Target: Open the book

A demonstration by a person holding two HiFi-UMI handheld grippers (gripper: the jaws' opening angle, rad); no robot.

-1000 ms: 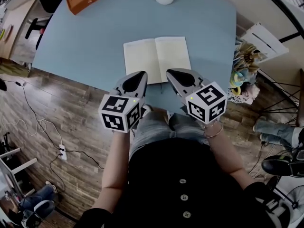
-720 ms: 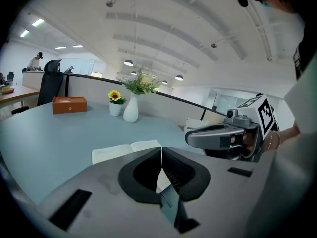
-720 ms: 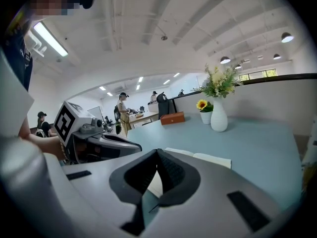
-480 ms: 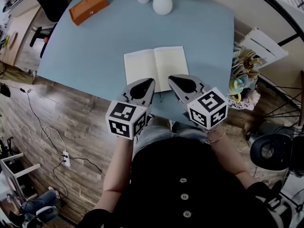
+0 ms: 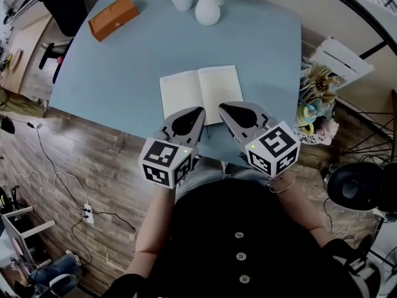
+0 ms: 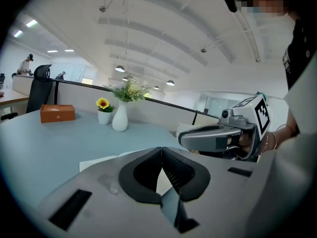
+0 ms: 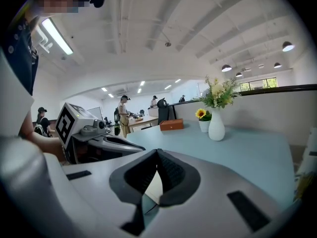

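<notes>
The left hand-held gripper [image 5: 198, 111] and right hand-held gripper [image 5: 222, 107], clenched empty, are lifting away from the book [image 5: 200, 95], open on the counter [image 5: 124, 61]: task seemingly done.

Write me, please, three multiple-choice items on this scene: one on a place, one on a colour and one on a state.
1. Where on the table is the orange box?
A. at the far left corner
B. at the near right edge
C. in the centre

2. What colour is the vase?
A. black
B. white
C. red

3. How does the book lie?
A. shut
B. standing on edge
C. open, pages up

Answers: 1 A, since the head view shows the box by the far left corner. 2 B, since the vase shows plain white under the flowers. 3 C, since two pale pages face up on either side of the spine.
</notes>
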